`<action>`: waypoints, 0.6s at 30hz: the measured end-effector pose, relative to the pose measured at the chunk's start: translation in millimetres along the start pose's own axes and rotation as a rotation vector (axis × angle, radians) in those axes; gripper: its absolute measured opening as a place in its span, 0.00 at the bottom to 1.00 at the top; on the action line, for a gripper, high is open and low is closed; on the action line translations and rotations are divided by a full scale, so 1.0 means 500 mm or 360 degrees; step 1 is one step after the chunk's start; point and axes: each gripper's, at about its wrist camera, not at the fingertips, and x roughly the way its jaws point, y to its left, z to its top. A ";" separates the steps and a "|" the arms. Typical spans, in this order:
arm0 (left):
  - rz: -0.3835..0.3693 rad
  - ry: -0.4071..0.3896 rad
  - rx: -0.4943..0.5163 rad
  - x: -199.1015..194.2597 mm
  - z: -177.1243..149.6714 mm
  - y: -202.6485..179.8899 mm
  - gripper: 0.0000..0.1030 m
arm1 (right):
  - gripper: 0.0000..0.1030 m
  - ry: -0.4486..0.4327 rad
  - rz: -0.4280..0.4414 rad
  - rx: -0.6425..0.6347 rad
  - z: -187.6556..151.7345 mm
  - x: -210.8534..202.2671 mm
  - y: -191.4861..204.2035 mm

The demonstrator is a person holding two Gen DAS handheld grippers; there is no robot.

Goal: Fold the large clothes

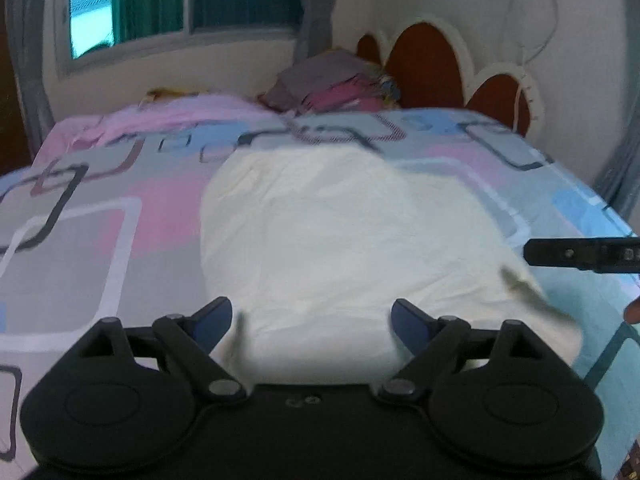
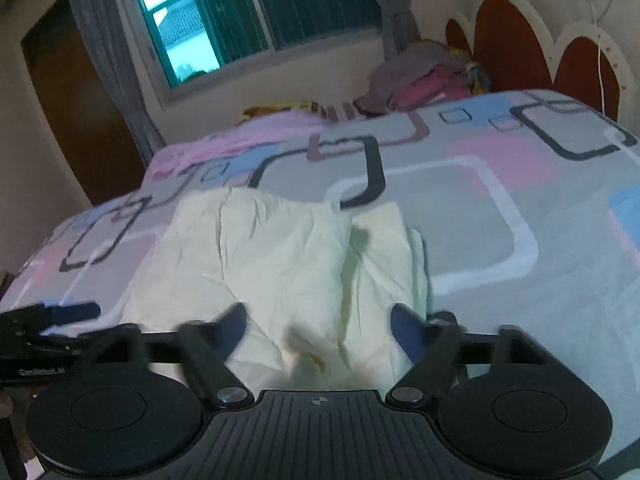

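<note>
A pale cream garment (image 1: 344,240) lies spread on the patterned bed sheet (image 1: 80,240), its near edge toward me. My left gripper (image 1: 312,322) is open, its jaws wide apart just above the garment's near edge, holding nothing. In the right wrist view the same garment (image 2: 280,264) lies crumpled with folds down its middle. My right gripper (image 2: 318,326) is open over its near edge, empty. The right gripper also shows in the left wrist view (image 1: 580,254) at the right edge, and the left gripper shows in the right wrist view (image 2: 48,320) at the left edge.
A pile of pink and grey clothes (image 1: 336,84) sits at the head of the bed by the red headboard (image 1: 424,64). A pink cloth (image 1: 180,114) lies at the far left of the bed. A window (image 1: 184,0) and curtains are behind.
</note>
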 end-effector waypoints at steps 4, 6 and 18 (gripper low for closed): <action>0.0012 0.0013 -0.0027 0.017 -0.014 0.001 0.85 | 0.76 0.0132 -0.0086 -0.0037 -0.027 0.050 -0.009; 0.0018 0.0021 -0.0036 0.017 -0.016 0.004 0.86 | 0.76 0.0160 -0.0089 0.0013 -0.032 0.051 -0.026; -0.0255 0.0149 -0.0587 0.056 -0.014 0.142 0.90 | 0.76 0.0291 0.0359 0.0904 -0.026 0.075 -0.277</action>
